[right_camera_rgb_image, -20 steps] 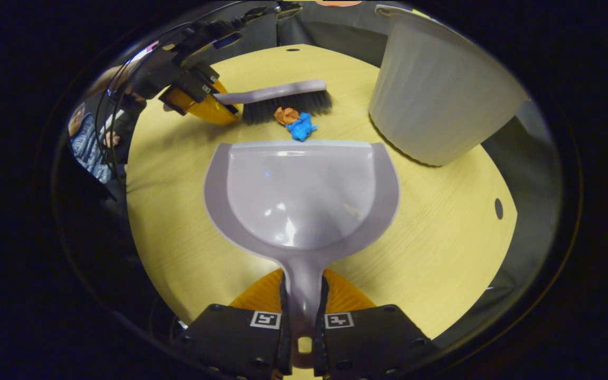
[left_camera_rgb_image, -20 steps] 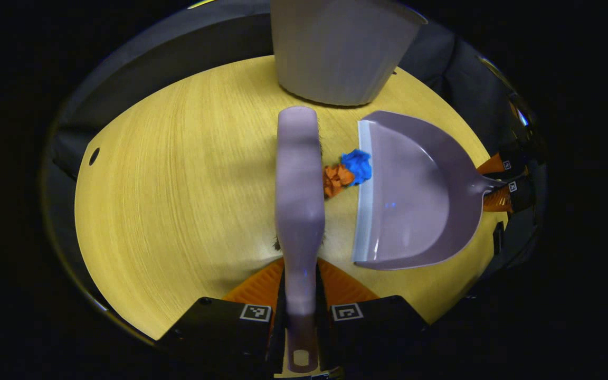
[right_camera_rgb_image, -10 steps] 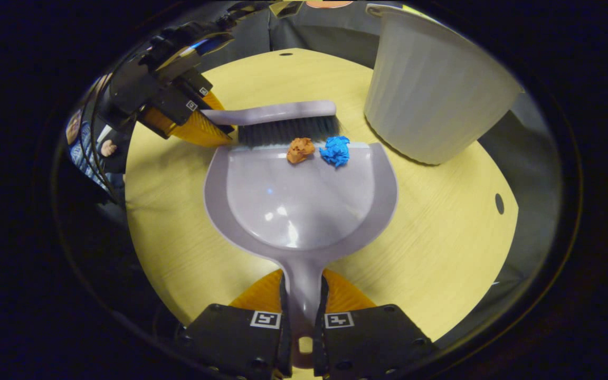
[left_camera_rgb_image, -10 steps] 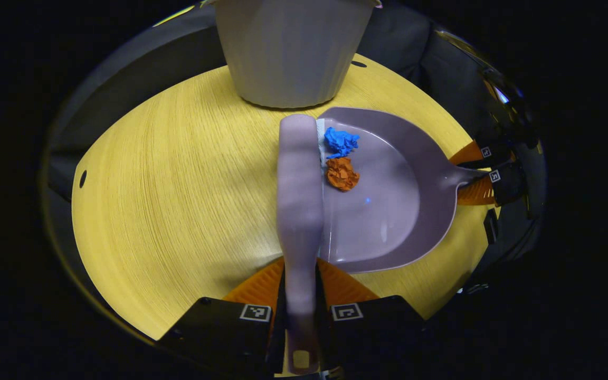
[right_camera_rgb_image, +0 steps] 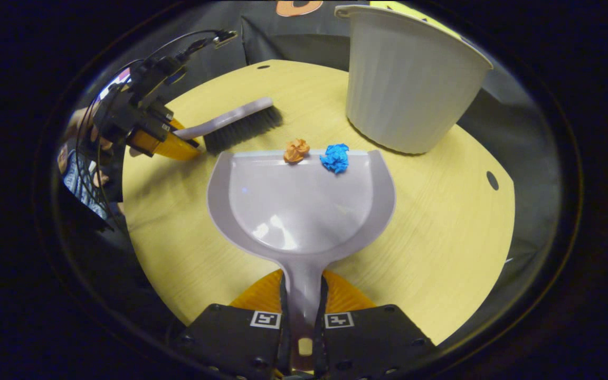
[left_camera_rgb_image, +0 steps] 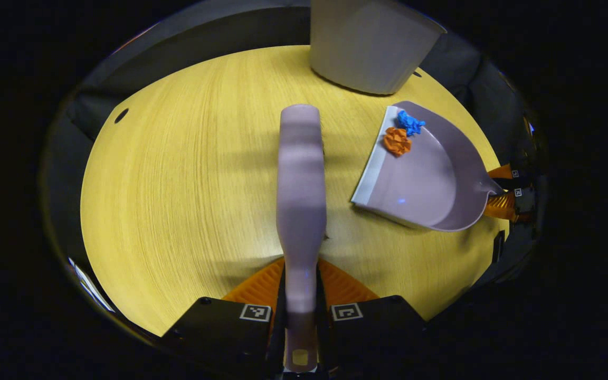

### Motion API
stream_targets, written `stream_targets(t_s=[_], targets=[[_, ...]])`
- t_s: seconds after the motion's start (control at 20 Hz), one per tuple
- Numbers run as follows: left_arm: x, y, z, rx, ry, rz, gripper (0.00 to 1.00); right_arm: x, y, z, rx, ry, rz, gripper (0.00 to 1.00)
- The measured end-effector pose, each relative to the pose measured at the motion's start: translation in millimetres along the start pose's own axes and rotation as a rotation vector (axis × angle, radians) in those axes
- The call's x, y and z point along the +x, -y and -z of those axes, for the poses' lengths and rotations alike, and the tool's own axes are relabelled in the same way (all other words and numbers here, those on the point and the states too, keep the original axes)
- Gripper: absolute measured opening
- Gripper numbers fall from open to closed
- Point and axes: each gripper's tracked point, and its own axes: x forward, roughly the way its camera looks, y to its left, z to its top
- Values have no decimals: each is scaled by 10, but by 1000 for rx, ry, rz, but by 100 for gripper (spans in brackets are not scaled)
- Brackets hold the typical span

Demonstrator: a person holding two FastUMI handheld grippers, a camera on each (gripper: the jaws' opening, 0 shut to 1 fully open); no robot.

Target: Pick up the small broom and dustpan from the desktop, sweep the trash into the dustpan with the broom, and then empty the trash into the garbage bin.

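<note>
My left gripper (left_camera_rgb_image: pixel 300 309) is shut on the handle of the lilac broom (left_camera_rgb_image: pixel 301 195), which points forward over the table. In the right gripper view that broom (right_camera_rgb_image: pixel 238 124) shows at the far left, bristles down, held away from the pan. My right gripper (right_camera_rgb_image: pixel 304 316) is shut on the handle of the lilac dustpan (right_camera_rgb_image: pixel 304 211). An orange paper ball (right_camera_rgb_image: pixel 296 150) and a blue paper ball (right_camera_rgb_image: pixel 335 157) lie just inside the pan's front lip. In the left gripper view, the dustpan (left_camera_rgb_image: pixel 430 179) sits to the right with the orange ball (left_camera_rgb_image: pixel 397 141) and blue ball (left_camera_rgb_image: pixel 410 122) in it.
A white ribbed garbage bin (right_camera_rgb_image: pixel 407 79) stands upright on the yellow wooden table (right_camera_rgb_image: pixel 441 227), just beyond the pan's right front corner; the bin (left_camera_rgb_image: pixel 370 45) is also in the left gripper view. A person's hand (right_camera_rgb_image: pixel 90 134) holds the far gripper.
The broom pushed both paper balls over the lip into the dustpan, then drew back to the left, away from it. The dustpan's front has lifted slightly.
</note>
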Motion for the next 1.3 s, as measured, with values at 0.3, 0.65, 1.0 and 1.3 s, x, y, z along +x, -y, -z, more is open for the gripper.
stream_targets(t_s=[0.3, 0.65, 1.0, 1.3], targets=[[-147, -500, 537, -117, -8, -54, 28, 4, -134, -26, 118, 27, 46, 15], [-199, -940, 692, -174, 4, -72, 27, -223, -148, -306, 134, 74, 112, 15], [-261, -946, 0, -151, 17, -64, 27, -1566, 96, -1277, 156, 61, 110, 15], [-375, -879, -753, -179, -12, -70, 27, -1857, 703, -1931, 162, -27, 133, 15]])
